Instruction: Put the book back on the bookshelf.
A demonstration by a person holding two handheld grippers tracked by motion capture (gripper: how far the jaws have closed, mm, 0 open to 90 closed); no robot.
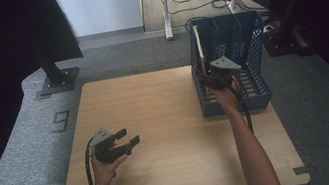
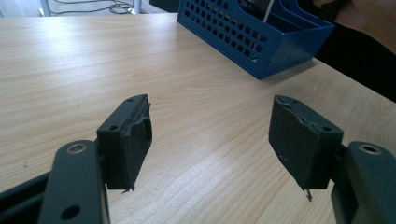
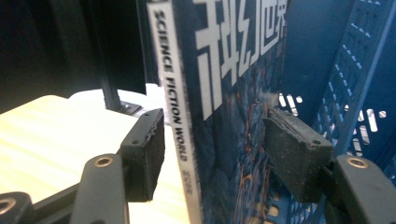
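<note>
The pale wooden table carries a blue perforated plastic file rack at its far right corner. A thin blue magazine with a white spine reading SCIENCE FICTION WORLD stands upright in the rack's leftmost slot. The right gripper straddles its spine, jaws apart, pads not pressing. The left gripper hovers wide open over bare wood, holding nothing

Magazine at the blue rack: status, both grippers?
Right gripper open, jaws either side of the magazine, not clamped. Magazine upright in blue rack. Left gripper open over bare table. Nothing in the way.
</note>
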